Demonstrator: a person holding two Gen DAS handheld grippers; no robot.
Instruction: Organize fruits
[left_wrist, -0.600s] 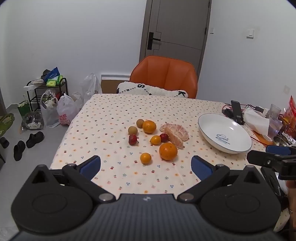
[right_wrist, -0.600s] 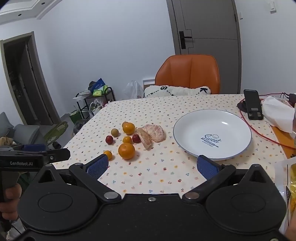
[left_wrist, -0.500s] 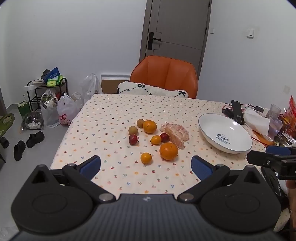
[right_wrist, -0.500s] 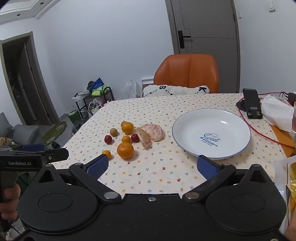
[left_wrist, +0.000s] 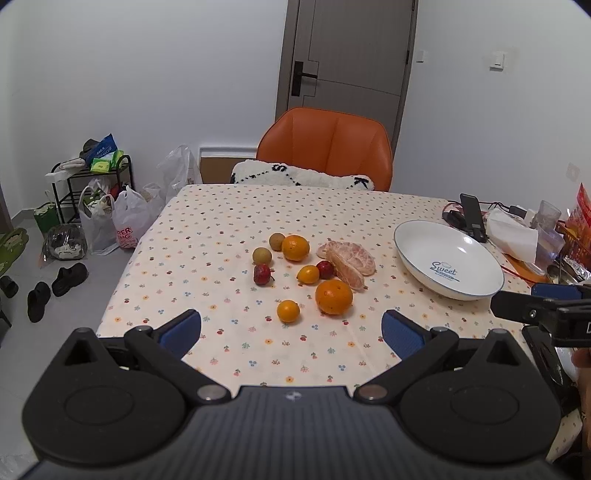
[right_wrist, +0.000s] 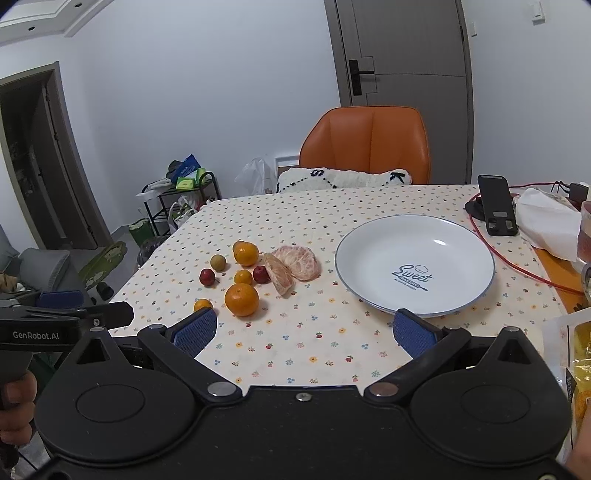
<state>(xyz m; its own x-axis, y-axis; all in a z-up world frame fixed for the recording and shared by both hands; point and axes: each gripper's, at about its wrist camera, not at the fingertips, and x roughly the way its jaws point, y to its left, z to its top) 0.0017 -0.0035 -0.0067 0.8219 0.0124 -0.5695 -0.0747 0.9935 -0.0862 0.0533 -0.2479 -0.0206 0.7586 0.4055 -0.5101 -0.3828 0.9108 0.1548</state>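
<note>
Both grippers, left (left_wrist: 291, 326) and right (right_wrist: 304, 328), gape wide, holding nothing. The fruits (right_wrist: 242, 299) lie on the tablecloth (right_wrist: 314, 343) beside a plate (right_wrist: 369, 236) reading "Sweet". The left gripper reads "GenRobot.AI".

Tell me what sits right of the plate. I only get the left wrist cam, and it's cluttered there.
Observer: The black phone leans on a stand, back towards us, lenses showing.
Operator: Anything nearer?
Observer: A clear packet with yellow contents, at the view's near right edge.
Operator: Left claw from outside?
Observer: The left claw reads "GenRobot.AI" on its side; a hand grips its handle.
</note>
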